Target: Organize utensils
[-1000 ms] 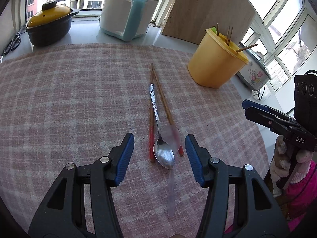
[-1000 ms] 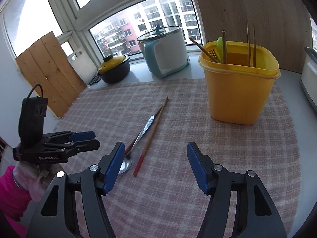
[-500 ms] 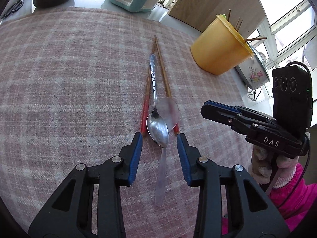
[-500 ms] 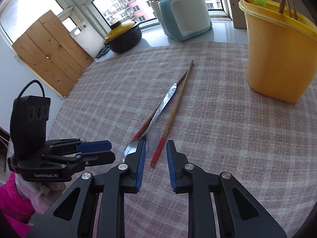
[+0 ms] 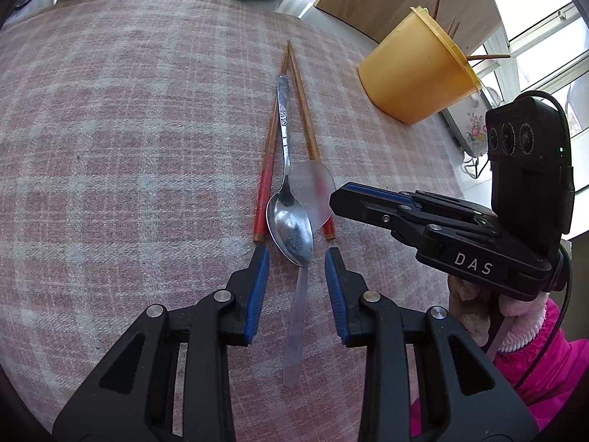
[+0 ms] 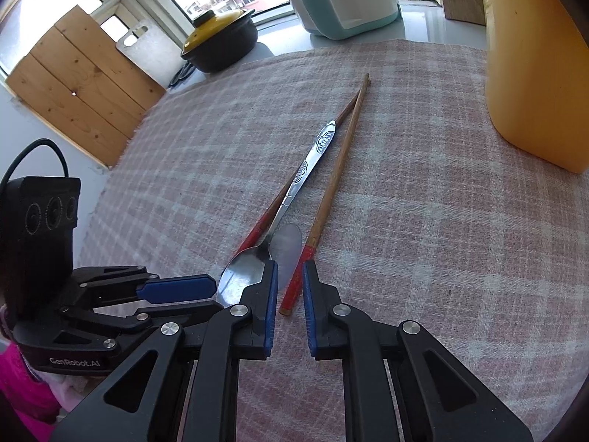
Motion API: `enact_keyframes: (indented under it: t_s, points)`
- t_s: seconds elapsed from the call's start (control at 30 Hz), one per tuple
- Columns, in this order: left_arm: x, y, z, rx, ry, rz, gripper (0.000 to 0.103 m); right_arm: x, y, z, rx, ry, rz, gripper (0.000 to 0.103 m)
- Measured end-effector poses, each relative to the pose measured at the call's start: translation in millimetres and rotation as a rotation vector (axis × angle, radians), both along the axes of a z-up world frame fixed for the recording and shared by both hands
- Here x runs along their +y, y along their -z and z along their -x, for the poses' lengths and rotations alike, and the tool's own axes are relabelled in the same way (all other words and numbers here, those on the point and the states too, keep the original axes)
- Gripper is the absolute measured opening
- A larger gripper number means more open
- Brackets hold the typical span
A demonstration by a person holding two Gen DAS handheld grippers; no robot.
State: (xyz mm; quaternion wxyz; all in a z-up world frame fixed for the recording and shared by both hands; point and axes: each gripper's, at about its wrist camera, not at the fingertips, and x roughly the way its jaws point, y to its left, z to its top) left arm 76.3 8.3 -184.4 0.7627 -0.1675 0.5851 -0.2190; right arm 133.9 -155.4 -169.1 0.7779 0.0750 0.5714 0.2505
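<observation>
Both grippers are down low over the pink checked cloth (image 5: 110,147) on the table. The left gripper (image 5: 297,256) has its fingers partly open, not holding anything, with the bowl of the metal spoon (image 5: 289,226) sitting right at the gap between the tips. The spoon lies between two red-tipped wooden chopsticks (image 5: 265,180) that spread apart at the near end and meet at the far end.

The right gripper (image 6: 290,270) has its fingers open just a narrow bit, nothing clamped, and the red end of the right chopstick (image 6: 294,287) pokes into that gap. The yellow utensil tub (image 5: 416,73) sits far right on the cloth with a few sticks already in it.
</observation>
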Motion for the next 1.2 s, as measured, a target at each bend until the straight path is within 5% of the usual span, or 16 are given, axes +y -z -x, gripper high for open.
enact_keyframes:
  t_s: [0.47,1.2]
  points:
    - [8.1,5.0,-5.9,0.003,-0.03,-0.024,0.007,8.2,4.5,-4.7,-0.001,-0.008,0.034,0.006]
    - [34.8,2.6,-34.6,-0.048,-0.107,-0.061,0.005,-25.3,-8.0,-6.1,-0.025,0.023,0.07,0.003]
